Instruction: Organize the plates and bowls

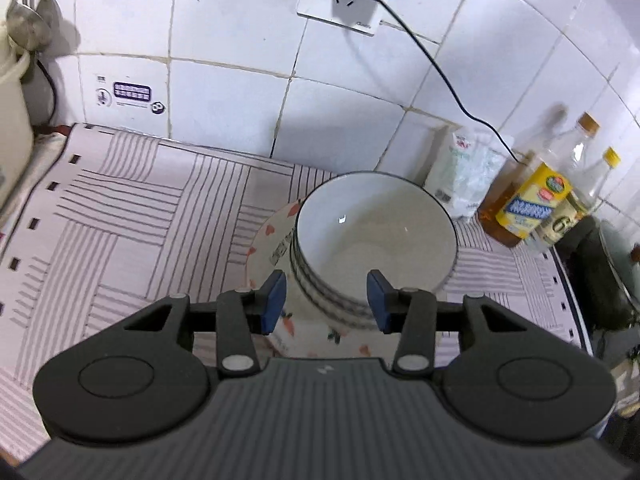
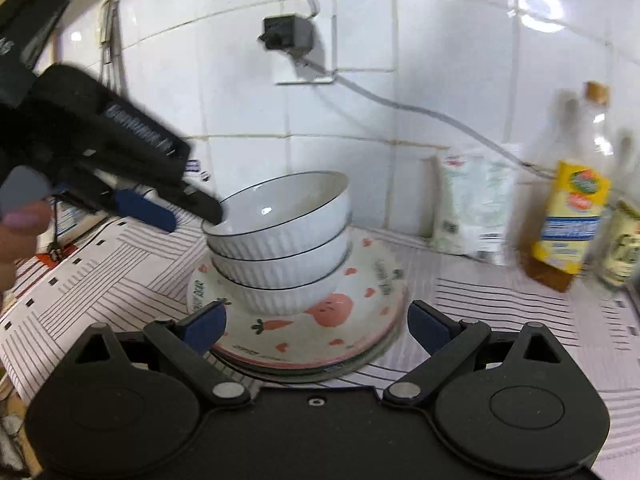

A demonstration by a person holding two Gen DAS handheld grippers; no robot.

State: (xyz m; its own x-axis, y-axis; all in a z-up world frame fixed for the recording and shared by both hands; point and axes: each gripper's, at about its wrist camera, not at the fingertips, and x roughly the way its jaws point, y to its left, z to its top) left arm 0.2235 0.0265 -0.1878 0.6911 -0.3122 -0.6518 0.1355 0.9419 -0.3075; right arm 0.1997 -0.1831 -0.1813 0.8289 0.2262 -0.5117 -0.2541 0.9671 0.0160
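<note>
Three white ribbed bowls (image 2: 280,240) sit stacked on carrot-print plates (image 2: 312,332) at frame centre, on a striped cloth (image 1: 120,208) against white wall tiles (image 1: 224,20). The yellow bottle label (image 2: 572,220) at right is too blurred to read. The left gripper (image 1: 326,300) stands partly spread, pinching nothing; the right gripper (image 2: 316,326) gapes wide, empty.

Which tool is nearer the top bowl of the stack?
Left. The left tool is at the top bowl's rim; the right tool sits lower, open, before the plates.
</note>
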